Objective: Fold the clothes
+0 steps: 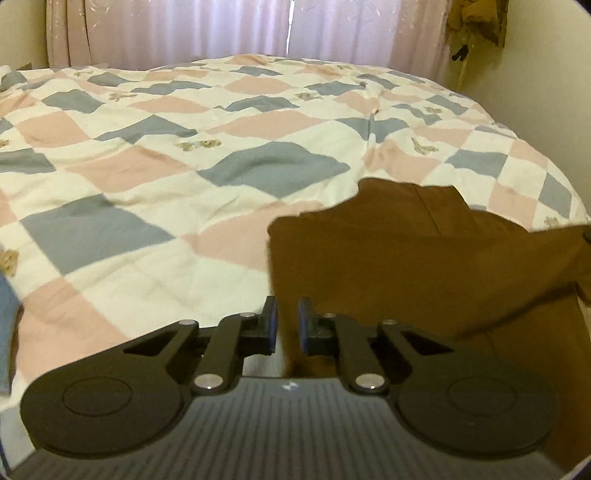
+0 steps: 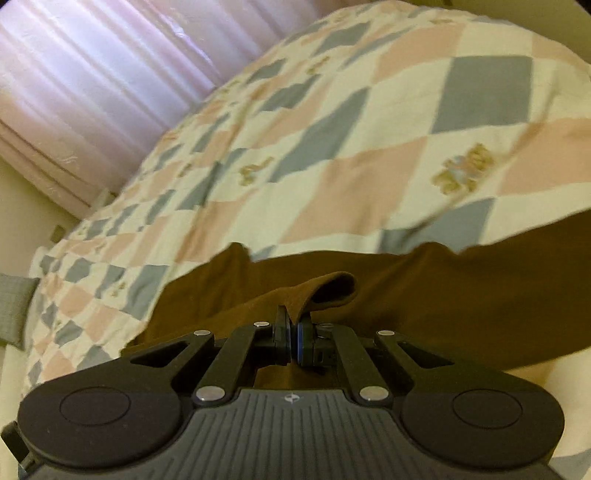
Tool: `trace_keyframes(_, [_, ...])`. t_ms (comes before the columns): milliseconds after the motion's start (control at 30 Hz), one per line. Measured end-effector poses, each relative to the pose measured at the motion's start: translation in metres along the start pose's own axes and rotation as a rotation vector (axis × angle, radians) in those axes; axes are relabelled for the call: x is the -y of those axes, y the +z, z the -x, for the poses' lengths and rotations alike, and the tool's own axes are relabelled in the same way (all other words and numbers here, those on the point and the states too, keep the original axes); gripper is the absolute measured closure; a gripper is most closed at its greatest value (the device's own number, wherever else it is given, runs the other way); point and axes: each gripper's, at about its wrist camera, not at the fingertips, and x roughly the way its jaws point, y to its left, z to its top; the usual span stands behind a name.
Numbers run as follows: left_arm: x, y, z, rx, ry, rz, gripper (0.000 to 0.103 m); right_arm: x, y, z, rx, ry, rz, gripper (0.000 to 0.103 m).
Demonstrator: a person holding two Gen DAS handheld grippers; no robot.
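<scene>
Pink curtains (image 1: 236,33) hang behind the bed (image 1: 147,155), whose checked quilt carries the brown garment (image 1: 424,251). My right gripper (image 2: 293,334) is clamped on a raised fold of its edge. My left gripper (image 1: 286,325) stands nearly together at the garment's left edge, cloth between the pads; whether it pinches I cannot tell. From there the cloth runs toward two o'clock. No containers in sight.

Brown garment (image 1: 424,266), checkered quilt (image 1: 147,166), left claw (image 1: 287,325)
</scene>
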Motion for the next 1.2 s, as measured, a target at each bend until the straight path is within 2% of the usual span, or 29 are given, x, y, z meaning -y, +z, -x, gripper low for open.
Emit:
trace_keyframes(133, [0.003, 0.011, -0.008, 0.008, -0.01, -0.048, 0.094, 0.009, -0.003, 0.011, -0.002, -0.005, -0.002, 0.1])
trace_keyframes(233, [0.014, 0.017, -0.023, -0.006, -0.053, -0.098, 0.094, 0.017, -0.009, 0.01, -0.021, -0.055, -0.015, 0.1])
trace_keyframes(333, [0.027, 0.016, -0.044, -0.033, -0.069, -0.163, 0.094, 0.022, -0.011, 0.012, 0.005, -0.096, -0.037, 0.1])
trace_keyframes(433, [0.034, 0.01, -0.068, -0.065, -0.053, -0.212, 0.094, 0.025, -0.011, 0.005, 0.005, -0.127, -0.03, 0.1])
trace_keyframes(533, [0.035, 0.006, -0.075, -0.073, -0.039, -0.218, 0.094, 0.025, -0.013, -0.011, -0.015, -0.189, -0.025, 0.1])
trace_keyframes(667, [0.03, 0.007, -0.06, -0.054, -0.049, -0.187, 0.093, -0.005, -0.021, -0.022, 0.004, -0.336, 0.101, 0.099])
trace_keyframes(733, [0.026, 0.007, -0.051, -0.048, -0.05, -0.175, 0.093, -0.035, -0.029, -0.027, 0.036, -0.404, 0.229, 0.098])
trace_keyframes(800, [0.022, 0.006, -0.045, -0.047, -0.053, -0.154, 0.093, -0.073, -0.043, -0.034, 0.084, -0.437, 0.393, 0.095])
trace_keyframes(833, [0.02, 0.006, -0.043, -0.047, -0.055, -0.142, 0.093, -0.091, -0.051, -0.038, 0.102, -0.428, 0.464, 0.092])
trace_keyframes(900, [0.02, 0.004, -0.04, -0.05, -0.057, -0.128, 0.093, -0.124, -0.068, -0.052, 0.095, -0.338, 0.551, 0.087])
trace_keyframes(933, [0.02, 0.004, -0.039, -0.053, -0.055, -0.127, 0.093, -0.134, -0.074, -0.059, 0.068, -0.274, 0.554, 0.07])
trace_keyframes(967, [0.022, 0.004, -0.038, -0.056, -0.06, -0.125, 0.093, -0.141, -0.08, -0.065, 0.035, -0.209, 0.545, 0.047])
trace_keyframes(1000, [0.024, 0.004, -0.036, -0.058, -0.069, -0.124, 0.093, -0.147, -0.086, -0.068, 0.017, -0.17, 0.536, 0.039])
trace_keyframes(1033, [0.027, 0.003, -0.034, -0.06, -0.079, -0.123, 0.093, -0.151, -0.091, -0.065, 0.023, -0.156, 0.534, 0.036])
trace_keyframes(1100, [0.036, 0.003, -0.031, -0.062, -0.108, -0.127, 0.093, -0.148, -0.096, -0.052, 0.056, -0.151, 0.53, 0.036])
trace_keyframes(1200, [0.059, 0.004, -0.031, -0.068, -0.183, -0.126, 0.093, -0.126, -0.092, -0.031, 0.065, -0.124, 0.463, 0.041])
